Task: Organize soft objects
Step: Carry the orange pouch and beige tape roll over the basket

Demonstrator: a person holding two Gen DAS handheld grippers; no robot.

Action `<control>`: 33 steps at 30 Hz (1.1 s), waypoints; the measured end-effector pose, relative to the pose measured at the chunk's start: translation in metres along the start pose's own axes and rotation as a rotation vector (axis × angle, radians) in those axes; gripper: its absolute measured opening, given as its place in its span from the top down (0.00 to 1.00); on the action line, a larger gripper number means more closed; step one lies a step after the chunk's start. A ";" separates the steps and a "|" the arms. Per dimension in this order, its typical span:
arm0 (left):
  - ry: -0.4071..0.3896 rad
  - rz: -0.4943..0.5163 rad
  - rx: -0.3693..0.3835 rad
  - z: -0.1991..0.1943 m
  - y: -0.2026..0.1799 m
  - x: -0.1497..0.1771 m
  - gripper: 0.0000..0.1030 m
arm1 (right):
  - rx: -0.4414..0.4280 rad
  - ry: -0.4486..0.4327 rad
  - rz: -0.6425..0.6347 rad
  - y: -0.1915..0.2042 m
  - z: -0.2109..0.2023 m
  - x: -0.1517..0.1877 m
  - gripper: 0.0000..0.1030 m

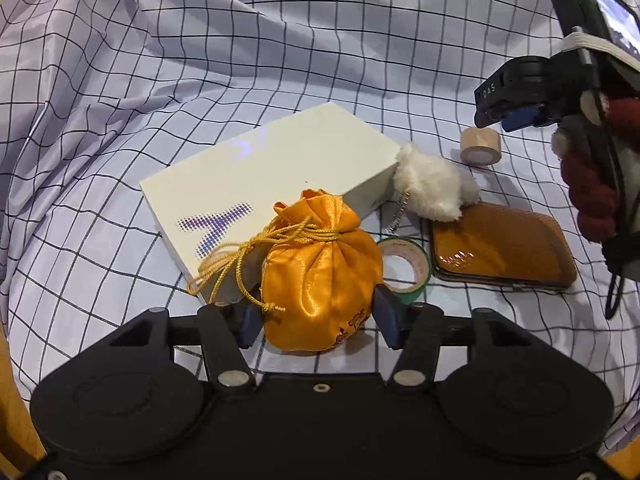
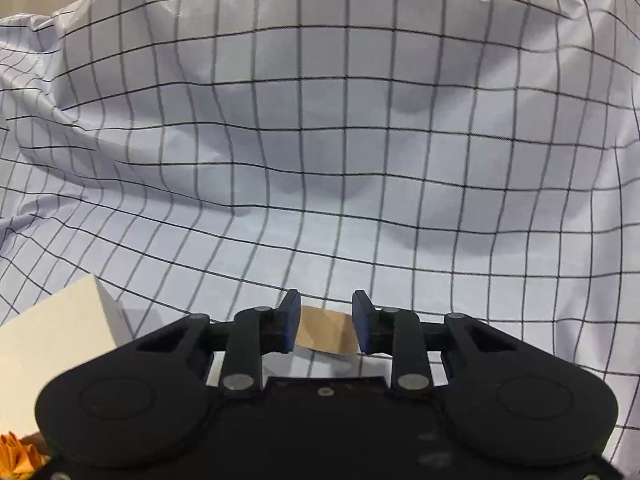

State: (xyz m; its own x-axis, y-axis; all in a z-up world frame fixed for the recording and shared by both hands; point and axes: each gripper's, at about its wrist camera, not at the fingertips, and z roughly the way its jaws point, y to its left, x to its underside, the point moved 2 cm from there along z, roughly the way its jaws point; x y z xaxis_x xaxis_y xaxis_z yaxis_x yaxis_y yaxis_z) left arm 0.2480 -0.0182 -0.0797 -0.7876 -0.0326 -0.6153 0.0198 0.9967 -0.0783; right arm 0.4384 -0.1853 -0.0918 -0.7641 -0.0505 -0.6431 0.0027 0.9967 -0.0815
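Observation:
An orange satin drawstring pouch stands upright on the checked cloth, leaning on the white box. My left gripper is shut on its lower half, one blue pad pressing each side. A white fluffy keychain lies between the box corner and the brown case. My right gripper is shut on a beige tape roll, which fills the gap between its pads. In the left wrist view this roll shows just under the right gripper's tips, at the far right.
A flat white box lies mid-cloth, with a green tape roll and a brown case to its right. A dark red knitted sleeve hangs behind the right gripper. The checked cloth rises in folds beyond.

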 end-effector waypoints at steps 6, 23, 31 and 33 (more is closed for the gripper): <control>0.004 0.010 0.030 -0.006 -0.003 0.003 0.48 | 0.026 0.027 0.059 -0.018 0.009 0.003 0.63; 0.020 -0.006 0.076 -0.010 0.004 0.003 0.48 | 0.006 0.156 0.033 0.000 0.026 0.019 0.55; 0.017 -0.009 0.124 -0.025 0.007 0.006 0.48 | 0.027 0.081 0.088 -0.019 -0.020 0.019 0.55; 0.012 -0.003 0.132 -0.031 0.007 0.007 0.48 | 0.023 0.049 0.093 -0.021 -0.041 0.022 0.55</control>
State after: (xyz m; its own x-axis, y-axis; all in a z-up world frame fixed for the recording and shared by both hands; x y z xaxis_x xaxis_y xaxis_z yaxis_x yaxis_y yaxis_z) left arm 0.2234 -0.0090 -0.0601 -0.7951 -0.0343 -0.6056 0.0977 0.9781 -0.1837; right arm 0.3950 -0.2044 -0.0737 -0.7904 0.0455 -0.6109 0.0892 0.9952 -0.0413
